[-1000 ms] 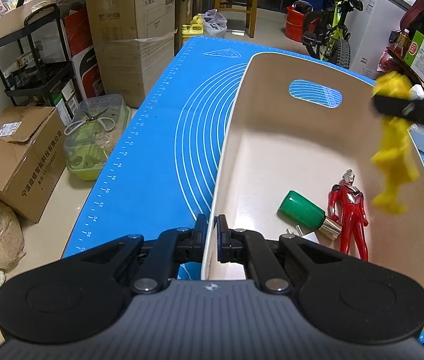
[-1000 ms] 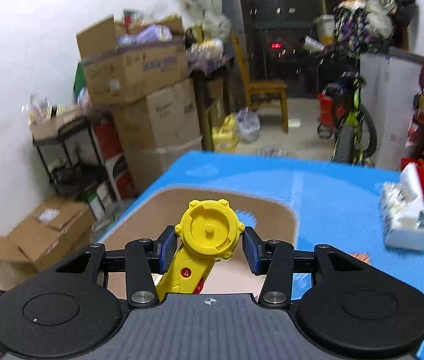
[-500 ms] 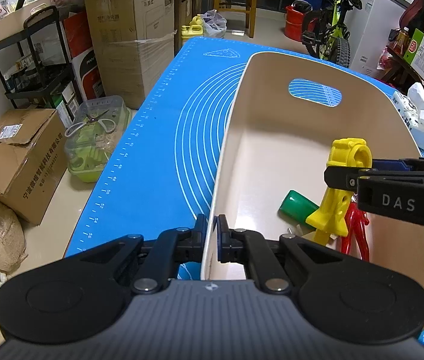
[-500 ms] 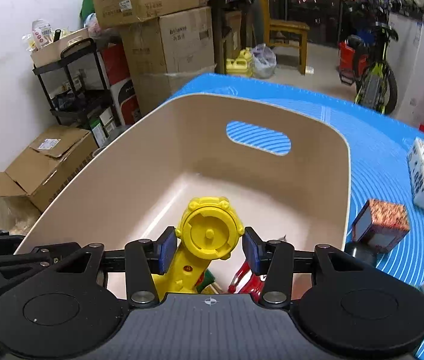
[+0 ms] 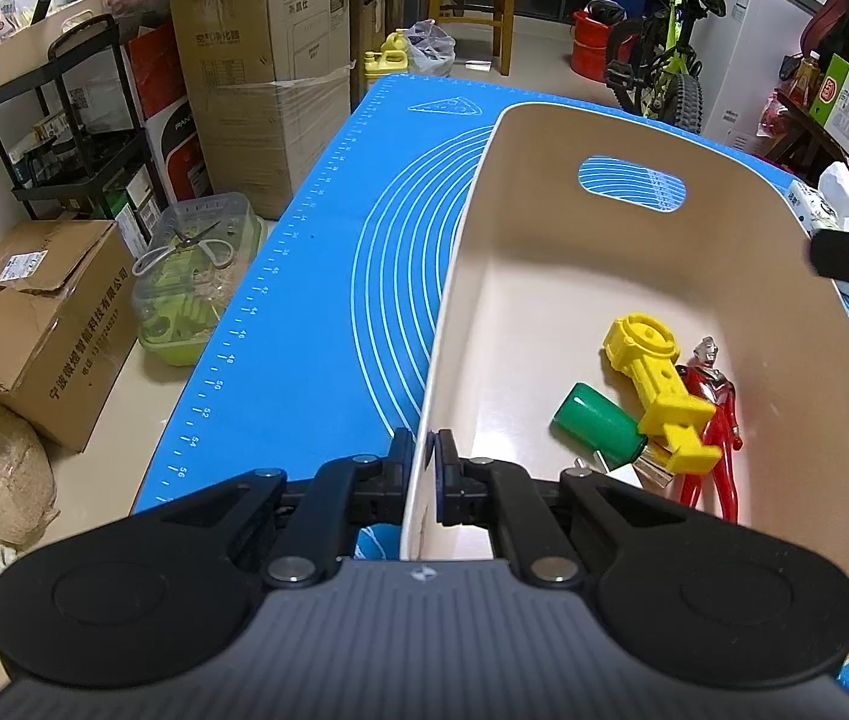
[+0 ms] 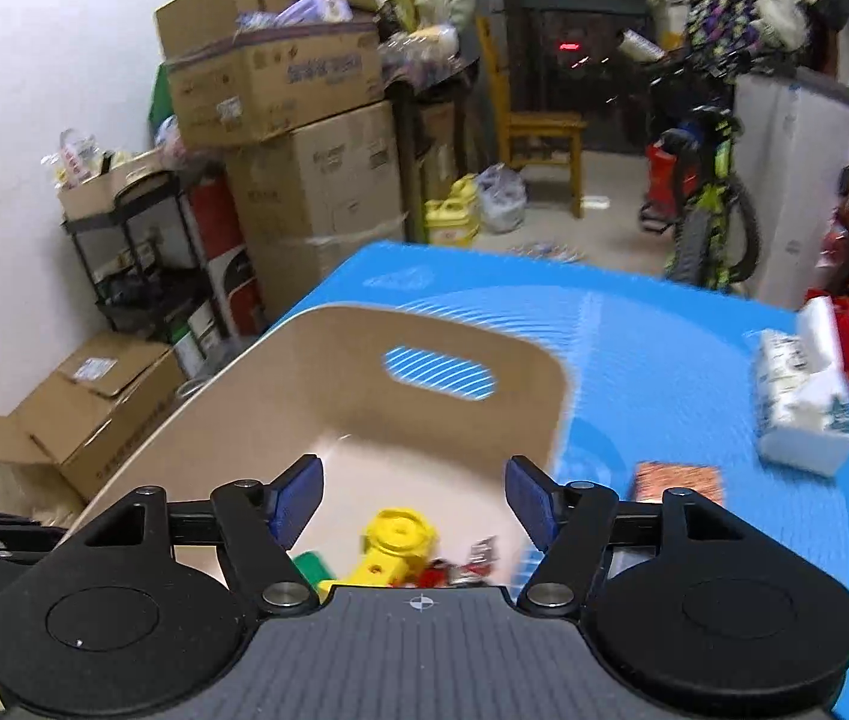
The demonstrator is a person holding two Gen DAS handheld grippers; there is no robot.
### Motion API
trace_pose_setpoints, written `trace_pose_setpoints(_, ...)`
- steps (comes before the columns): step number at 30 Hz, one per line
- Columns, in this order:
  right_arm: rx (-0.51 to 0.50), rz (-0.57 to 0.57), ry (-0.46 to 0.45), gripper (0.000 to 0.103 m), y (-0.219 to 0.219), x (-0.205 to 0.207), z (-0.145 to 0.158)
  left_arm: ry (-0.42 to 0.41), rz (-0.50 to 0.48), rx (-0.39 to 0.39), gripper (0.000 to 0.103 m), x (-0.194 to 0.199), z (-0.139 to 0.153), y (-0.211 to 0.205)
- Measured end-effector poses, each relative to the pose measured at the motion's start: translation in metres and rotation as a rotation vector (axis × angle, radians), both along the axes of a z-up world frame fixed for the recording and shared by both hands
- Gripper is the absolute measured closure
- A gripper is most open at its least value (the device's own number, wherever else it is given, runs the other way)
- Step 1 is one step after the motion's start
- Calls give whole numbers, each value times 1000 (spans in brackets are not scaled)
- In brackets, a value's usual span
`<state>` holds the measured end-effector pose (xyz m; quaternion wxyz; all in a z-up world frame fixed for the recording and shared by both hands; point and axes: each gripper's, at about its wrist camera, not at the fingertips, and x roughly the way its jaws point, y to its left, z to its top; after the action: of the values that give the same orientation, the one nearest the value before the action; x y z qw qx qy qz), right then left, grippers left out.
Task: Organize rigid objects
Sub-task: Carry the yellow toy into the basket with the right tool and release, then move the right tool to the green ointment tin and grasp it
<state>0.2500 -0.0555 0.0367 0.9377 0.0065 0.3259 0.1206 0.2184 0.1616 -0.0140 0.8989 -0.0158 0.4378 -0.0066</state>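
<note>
The mat (image 5: pixel 316 276) carries the bin (image 5: pixel 634 276), its near wall pinched by the left gripper (image 5: pixel 422 468). At the bin's four o'clock the yellow toy (image 5: pixel 658 384) lies across a green bottle (image 5: pixel 595 423) and red figure (image 5: pixel 718 402). The right gripper (image 6: pixel 415 501) has just been opening, jaws wide, nothing between. The toy looks light, stiff and smooth; its round head suits gripping.

Quick count: one beige bin (image 5: pixel 634 138) mid-frame, with three things inside at lower right, namely one yellow toy tool (image 5: pixel 655 387), one red figure (image 5: pixel 718 414) and one green bottle (image 5: pixel 595 423). On the one blue mat (image 5: pixel 316 300): one tissue pack (image 6: pixel 802 402) at right, one patterned box (image 6: pixel 679 480) below it.
</note>
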Motion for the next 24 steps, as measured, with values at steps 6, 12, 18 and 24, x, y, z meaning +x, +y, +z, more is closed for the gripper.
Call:
trace_pose_setpoints(6, -43, -97, 21, 28, -47, -3, -10, 1, 0, 1, 94, 0, 0, 0)
trace_pose_setpoints(12, -86, -171, 71, 28, -90, -2, -33, 1, 1, 3, 94, 0, 1, 0)
trace_pose_setpoints(18, -96, -221, 186, 29, -109, 8, -68, 1, 1, 3, 94, 0, 1, 0)
trace_pose_setpoints(24, -118, -254, 281, 29, -115, 16, -97, 2, 1, 2, 94, 0, 0, 1)
